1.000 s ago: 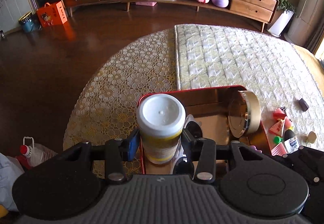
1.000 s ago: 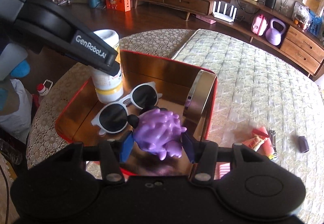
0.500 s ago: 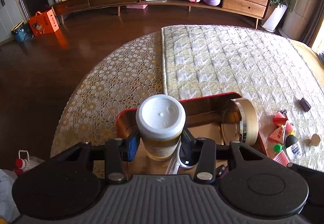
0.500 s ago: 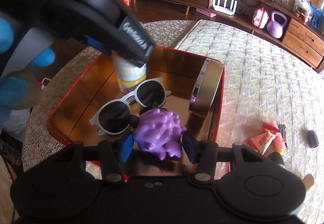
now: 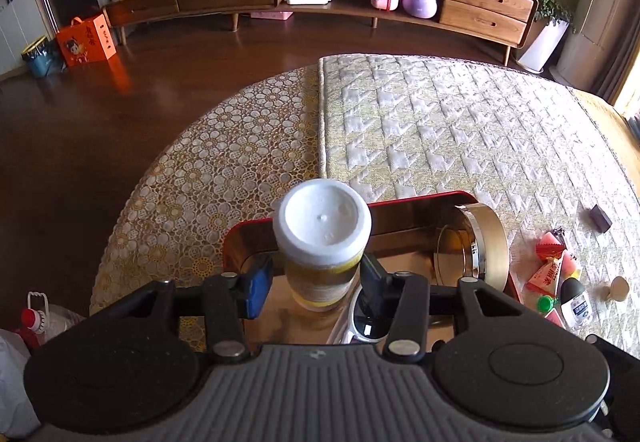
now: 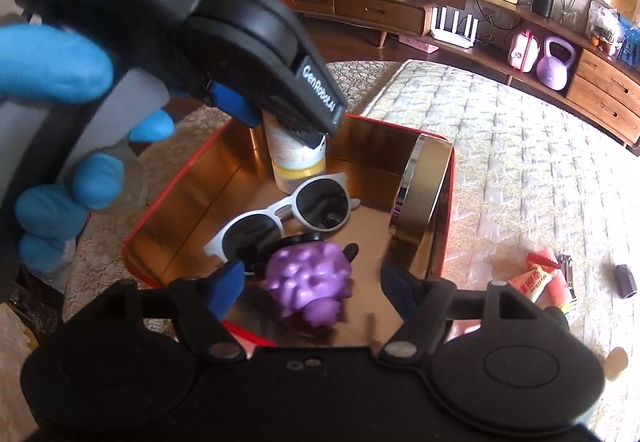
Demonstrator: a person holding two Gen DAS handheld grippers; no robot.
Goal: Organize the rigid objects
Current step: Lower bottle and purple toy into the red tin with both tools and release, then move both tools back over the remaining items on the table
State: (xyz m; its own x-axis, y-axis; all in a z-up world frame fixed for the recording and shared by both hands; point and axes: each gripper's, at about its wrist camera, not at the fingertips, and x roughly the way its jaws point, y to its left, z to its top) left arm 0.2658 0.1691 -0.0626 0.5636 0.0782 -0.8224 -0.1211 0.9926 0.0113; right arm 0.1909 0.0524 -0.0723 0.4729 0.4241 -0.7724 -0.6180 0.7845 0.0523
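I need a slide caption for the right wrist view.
Right gripper opening around purple toy inside red box.

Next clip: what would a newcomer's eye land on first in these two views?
Probably the red tin box with its shiny gold inside, holding white sunglasses, a round gold tin leaning on its right wall, and a spiky purple toy lying between the right gripper's just-opened jaws. Then the white-capped bottle standing in the box between the left gripper's loosening pads.
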